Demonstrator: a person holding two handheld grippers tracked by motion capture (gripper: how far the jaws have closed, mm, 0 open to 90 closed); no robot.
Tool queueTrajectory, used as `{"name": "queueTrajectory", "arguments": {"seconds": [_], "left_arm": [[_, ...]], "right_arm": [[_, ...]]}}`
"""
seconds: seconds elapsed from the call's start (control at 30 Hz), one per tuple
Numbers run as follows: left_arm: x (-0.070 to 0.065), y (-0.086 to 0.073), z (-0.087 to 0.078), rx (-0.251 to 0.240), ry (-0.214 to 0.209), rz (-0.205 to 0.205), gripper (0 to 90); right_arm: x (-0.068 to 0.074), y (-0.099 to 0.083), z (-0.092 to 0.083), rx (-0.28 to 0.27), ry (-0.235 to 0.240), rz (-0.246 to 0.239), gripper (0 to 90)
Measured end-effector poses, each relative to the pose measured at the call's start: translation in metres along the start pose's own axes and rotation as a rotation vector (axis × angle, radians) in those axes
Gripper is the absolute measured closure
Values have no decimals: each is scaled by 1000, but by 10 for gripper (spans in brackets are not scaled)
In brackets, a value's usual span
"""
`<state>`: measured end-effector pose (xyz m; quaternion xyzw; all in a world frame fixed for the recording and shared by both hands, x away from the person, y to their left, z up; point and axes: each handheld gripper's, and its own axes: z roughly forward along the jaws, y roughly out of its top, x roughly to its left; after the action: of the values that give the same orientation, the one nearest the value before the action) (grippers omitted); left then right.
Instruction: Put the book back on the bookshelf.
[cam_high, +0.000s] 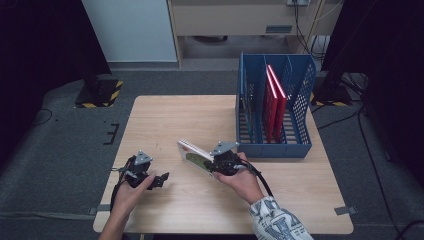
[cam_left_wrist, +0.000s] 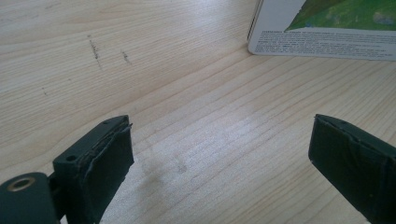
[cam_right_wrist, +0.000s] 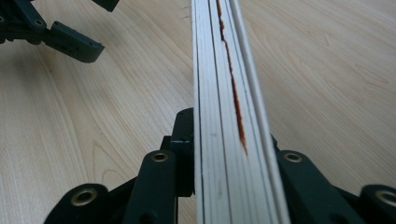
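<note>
A thin white book (cam_high: 192, 152) with a green picture on its cover is tilted up off the wooden table (cam_high: 165, 120), just left of centre. My right gripper (cam_high: 209, 163) is shut on its near end. In the right gripper view the page edges (cam_right_wrist: 229, 93) run straight up between the two black jaws (cam_right_wrist: 231, 156), which press on both covers. My left gripper (cam_high: 161, 179) rests low over the table at the front left, open with nothing between its pads (cam_left_wrist: 112, 154). The book's corner (cam_left_wrist: 322, 32) lies ahead of it, to the right.
A blue file rack (cam_high: 272, 149) stands at the table's right rear with red books (cam_high: 274, 100) upright in a middle slot. The left gripper's jaw (cam_right_wrist: 70, 42) shows beyond the book. Black stands flank the table on the grey floor.
</note>
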<state>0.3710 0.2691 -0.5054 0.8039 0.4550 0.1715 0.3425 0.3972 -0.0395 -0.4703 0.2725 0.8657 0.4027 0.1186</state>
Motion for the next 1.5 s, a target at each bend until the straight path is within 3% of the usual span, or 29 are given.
{"name": "queueTrajectory", "arguments": {"seconds": [0.57,1.5], "left_arm": [[3,-1,1,8,9,-3,59],[7,-2,2,23,26,-4,54]], "right_arm": [[2,-1,-3,-25,-9,13,756],[-11,-14,-43,-101,-62,71,757]]}}
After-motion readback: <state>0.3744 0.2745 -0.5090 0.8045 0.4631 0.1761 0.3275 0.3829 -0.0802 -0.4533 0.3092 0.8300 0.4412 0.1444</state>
